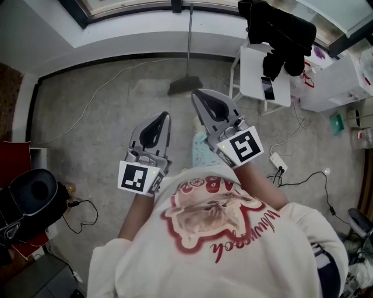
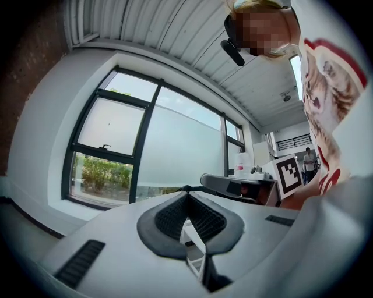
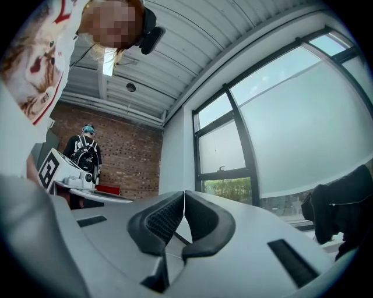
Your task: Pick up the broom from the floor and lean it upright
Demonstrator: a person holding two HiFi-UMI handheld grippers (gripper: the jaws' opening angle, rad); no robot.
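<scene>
The left gripper (image 2: pixel 187 195) has its fingers (image 2: pixel 166 218) pressed together with nothing between them. The right gripper (image 3: pixel 184 194) is likewise closed and empty. Both are held out in front of the person's chest, well apart from anything to grasp. The reason seems plain: the broom (image 1: pixel 185 86) stands at the far edge of the floor (image 1: pixel 105 134), bristles down, its handle propped upright against the wall (image 1: pixel 128 41) below the window (image 1: pixel 128 4). Judged from that, the leaning is done and neither gripper needs a hold.
</scene>
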